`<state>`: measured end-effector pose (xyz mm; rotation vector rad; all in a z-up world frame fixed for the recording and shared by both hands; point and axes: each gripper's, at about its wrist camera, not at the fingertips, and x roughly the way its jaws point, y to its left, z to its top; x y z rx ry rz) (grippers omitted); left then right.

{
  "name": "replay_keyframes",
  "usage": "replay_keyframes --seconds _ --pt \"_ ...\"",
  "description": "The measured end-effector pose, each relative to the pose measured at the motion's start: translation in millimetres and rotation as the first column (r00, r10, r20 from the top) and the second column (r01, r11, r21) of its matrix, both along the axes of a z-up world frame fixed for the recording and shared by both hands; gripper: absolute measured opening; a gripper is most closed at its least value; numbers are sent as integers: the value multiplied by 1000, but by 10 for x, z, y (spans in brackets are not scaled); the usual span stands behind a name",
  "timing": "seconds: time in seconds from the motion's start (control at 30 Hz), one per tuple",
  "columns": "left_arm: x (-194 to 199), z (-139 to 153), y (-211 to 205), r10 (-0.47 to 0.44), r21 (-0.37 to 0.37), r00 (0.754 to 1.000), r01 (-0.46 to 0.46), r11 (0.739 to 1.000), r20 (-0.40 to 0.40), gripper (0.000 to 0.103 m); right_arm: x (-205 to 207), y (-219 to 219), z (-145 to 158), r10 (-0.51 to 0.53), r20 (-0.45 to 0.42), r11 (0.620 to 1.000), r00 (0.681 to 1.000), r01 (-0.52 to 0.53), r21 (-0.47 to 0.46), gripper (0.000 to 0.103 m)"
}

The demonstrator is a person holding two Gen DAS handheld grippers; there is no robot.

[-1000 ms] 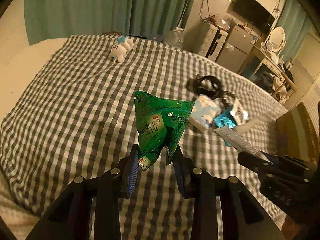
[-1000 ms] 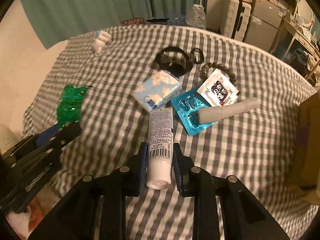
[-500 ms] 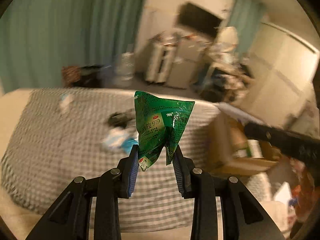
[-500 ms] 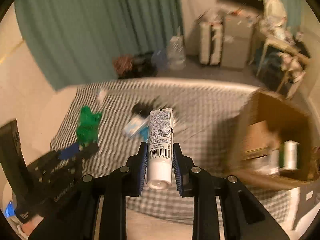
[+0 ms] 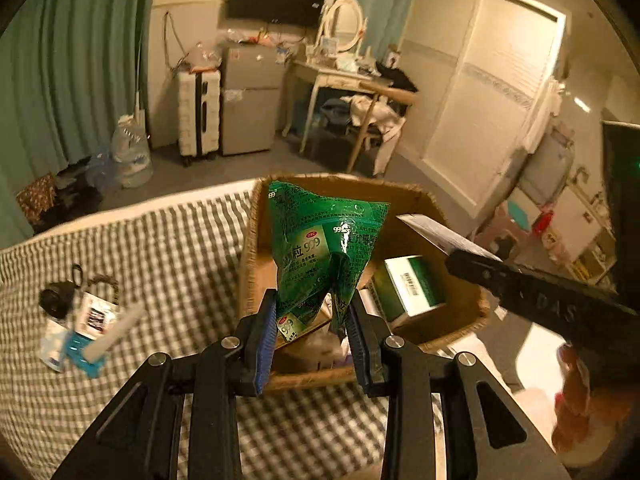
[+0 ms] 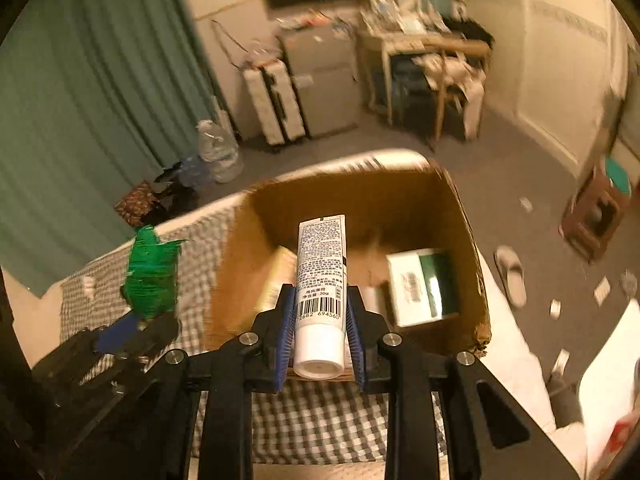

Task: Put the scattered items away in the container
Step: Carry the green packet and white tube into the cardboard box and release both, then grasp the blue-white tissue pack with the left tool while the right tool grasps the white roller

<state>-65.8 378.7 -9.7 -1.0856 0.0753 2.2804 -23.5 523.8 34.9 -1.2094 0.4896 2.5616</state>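
One green sachet (image 5: 324,248), one white tube (image 6: 322,276), one cardboard box (image 6: 460,216), two grippers.

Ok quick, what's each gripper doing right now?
Left gripper: shut on the crinkled green foil sachet.
Right gripper: shut on the white printed plastic tube.

— Where's the cardboard box (image 5: 456,322)?
— Straight ahead of the left claw (image 5: 312,332), on the checked bedspread (image 5: 168,248).
— And the loose items (image 5: 86,328)?
— Left of it; a carton (image 5: 408,286) lies inside the box.
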Motion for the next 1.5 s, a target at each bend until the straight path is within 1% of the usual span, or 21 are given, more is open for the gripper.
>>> replay_keyframes --seconds 0.07,0.1,0.17,0.2,0.23,0.27,0.3,0.37,0.47,0.6,0.73,0.83,0.93,1.0,1.07,1.13,1.2,1.27,1.33,1.4,1.5 --pt "-100 -187 121 -9 6 998 8 1000 63 33 -32 137 -132 -31 37 999 999 31 -8 24" --pt "-125 -242 152 -10 4 998 9 1000 65 34 -61 197 -175 -36 38 999 999 37 -25 24" --pt "-160 -308 201 -10 -16 999 10 1000 33 50 -43 296 -225 -51 17 996 999 52 -66 25" --pt "-162 -321 207 -20 -22 1000 20 1000 8 72 -2 318 -233 -75 6 994 997 75 -75 28" --pt "-151 -319 212 -21 -26 1000 21 999 -13 95 -10 332 -235 -113 -6 990 994 112 -91 57" --pt "-116 -310 189 -10 -31 999 9 999 -50 103 -15 340 -222 -134 -19 986 991 131 -106 91" --pt "-87 -274 170 -6 -28 997 4 1000 -76 103 -5 331 -196 -147 -45 982 988 141 -123 97" --pt "-68 -216 94 -20 -13 995 19 1000 -98 103 -11 313 -146 -139 -89 979 986 124 -160 97" --pt "-94 -115 -149 -13 9 998 14 1000 -66 103 -31 239 -92 -131 -93 983 987 118 -142 97" --pt "-164 170 -827 75 28 993 -72 997 -95 103 -57 70 -26 -92 -89 990 992 81 -116 97" --pt "-297 444 -1647 222 -41 957 -234 971 -188 103 -120 -254 99 -24 -113 997 993 16 -72 97" --pt "-365 477 -2280 332 -71 923 -350 934 -194 103 -213 -599 188 60 -116 998 991 -61 -8 97" --pt "-367 295 -2780 417 -106 889 -441 891 -188 103 -330 -1037 179 137 -108 990 985 -133 42 97" --pt "-332 29 -3029 449 -143 874 -477 868 -187 103 -419 -1365 90 200 -107 979 974 -196 47 97" --pt "-329 -292 -3167 465 -166 870 -489 856 -166 103 -524 -1707 -72 258 -85 966 962 -255 48 97" --pt "-341 -559 -3227 471 -175 869 -492 853 -149 103 -654 -2075 -325 314 -41 949 949 -313 30 97" --pt "-410 -815 -3229 457 -184 882 -470 863 -112 103 -782 -2367 -540 384 31 922 923 -385 24 97" --pt "-496 -1032 -3225 441 -192 893 -449 873 -86 103 -906 -2667 -757 439 101 892 893 -447 64 97" --pt "-590 -1179 -3235 445 -196 892 -451 871 -77 103 -1053 -2841 -955 451 145 879 881 -467 98 97" --pt "-724 -1287 -3251 467 -182 883 -469 864 -59 103 -1205 -2889 -1119 431 158 889 889 -448 95 97" --pt "-925 -1476 -3258 484 -142 875 -480 866 -8 103 -1408 -2887 -1355 358 149 926 922 -371 69 97"
